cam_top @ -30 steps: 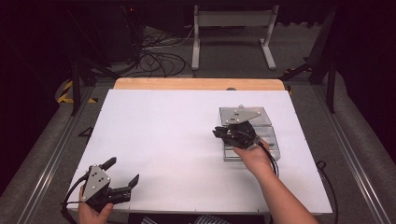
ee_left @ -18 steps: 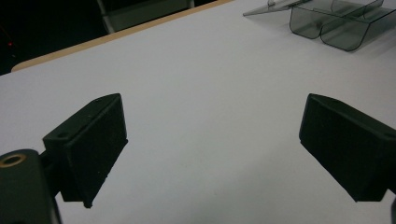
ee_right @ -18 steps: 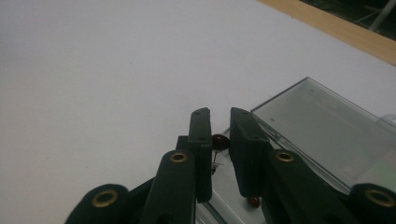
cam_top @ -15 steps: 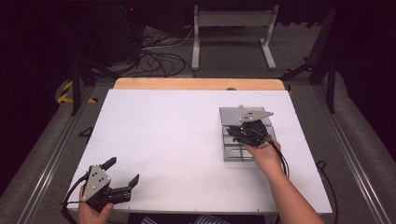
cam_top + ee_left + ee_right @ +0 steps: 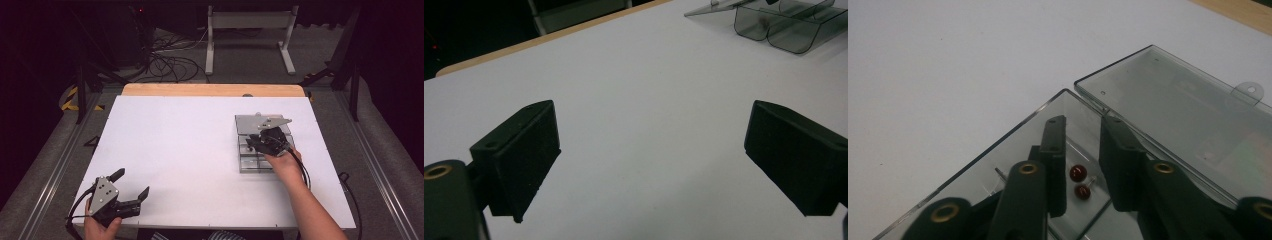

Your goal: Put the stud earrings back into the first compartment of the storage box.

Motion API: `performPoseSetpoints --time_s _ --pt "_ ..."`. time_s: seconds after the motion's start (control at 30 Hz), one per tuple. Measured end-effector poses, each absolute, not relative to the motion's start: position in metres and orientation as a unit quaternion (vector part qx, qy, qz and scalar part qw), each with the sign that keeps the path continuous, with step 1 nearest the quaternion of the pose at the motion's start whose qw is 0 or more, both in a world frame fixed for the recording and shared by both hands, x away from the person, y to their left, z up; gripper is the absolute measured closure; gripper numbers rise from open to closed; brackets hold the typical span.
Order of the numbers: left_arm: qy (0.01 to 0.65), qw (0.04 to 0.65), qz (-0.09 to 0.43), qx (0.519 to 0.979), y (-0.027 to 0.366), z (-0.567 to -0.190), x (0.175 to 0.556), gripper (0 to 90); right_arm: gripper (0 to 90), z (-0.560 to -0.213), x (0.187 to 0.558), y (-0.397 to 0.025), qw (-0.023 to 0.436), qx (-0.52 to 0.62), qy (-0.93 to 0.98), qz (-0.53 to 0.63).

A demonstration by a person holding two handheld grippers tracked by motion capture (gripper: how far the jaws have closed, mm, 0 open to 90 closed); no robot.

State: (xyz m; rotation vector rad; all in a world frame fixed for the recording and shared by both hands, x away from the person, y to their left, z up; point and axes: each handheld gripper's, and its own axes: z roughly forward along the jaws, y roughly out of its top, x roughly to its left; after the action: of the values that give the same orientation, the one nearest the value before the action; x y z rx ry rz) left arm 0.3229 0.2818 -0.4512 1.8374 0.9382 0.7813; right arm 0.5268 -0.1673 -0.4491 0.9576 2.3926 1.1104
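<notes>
- High view first: my right gripper (image 5: 260, 143) has slid forward over the clear compartment box (image 5: 255, 162) on the right side of the table (image 5: 190, 150); a second ago it sat nearer the box's near edge, now it's over the far compartments by the open lid (image 5: 249, 123).
- Right gripper view: jaws poised with a narrow gap between them, nothing pinched yet, dipping into a compartment where two small dark red beads (image 5: 1079, 182) lie between the jaw tips.
- That shift, I'd say, means I've lined up on the beads and the pick is about to start.
- Lid lies flat beyond the box, hinged open, tab at its far edge.
- Left gripper (image 5: 131, 192) hasn't budged at the near left corner, jaws spread wide over bare table.
- Left gripper view confirms it: open jaws, box (image 5: 784, 25) far off at the upper right.
</notes>
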Motion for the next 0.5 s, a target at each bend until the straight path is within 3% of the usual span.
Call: performPoseSetpoints --time_s 0.17,0.2,0.23,0.47,0.5 --pt "0.380 0.450 0.316 0.744 0.282 -0.451 0.323 8.0 58.5 -0.445 0.523 -0.167 0.165 0.335 0.839 0.396" --pt "0.380 0.450 0.314 0.745 0.281 -0.451 0.323 8.0 49.9 -0.442 0.520 -0.168 0.162 0.333 0.835 0.406" --pt "0.381 0.450 0.314 0.745 0.281 -0.452 0.323 8.0 49.9 -0.442 0.520 -0.168 0.162 0.333 0.835 0.406" --pt "0.380 0.451 0.315 0.744 0.281 -0.451 0.323 8.0 19.2 -0.421 0.497 -0.171 0.164 0.322 0.829 0.426" --pt "0.381 0.451 0.314 0.744 0.281 -0.451 0.323 8.0 19.2 -0.421 0.497 -0.171 0.164 0.322 0.829 0.426"
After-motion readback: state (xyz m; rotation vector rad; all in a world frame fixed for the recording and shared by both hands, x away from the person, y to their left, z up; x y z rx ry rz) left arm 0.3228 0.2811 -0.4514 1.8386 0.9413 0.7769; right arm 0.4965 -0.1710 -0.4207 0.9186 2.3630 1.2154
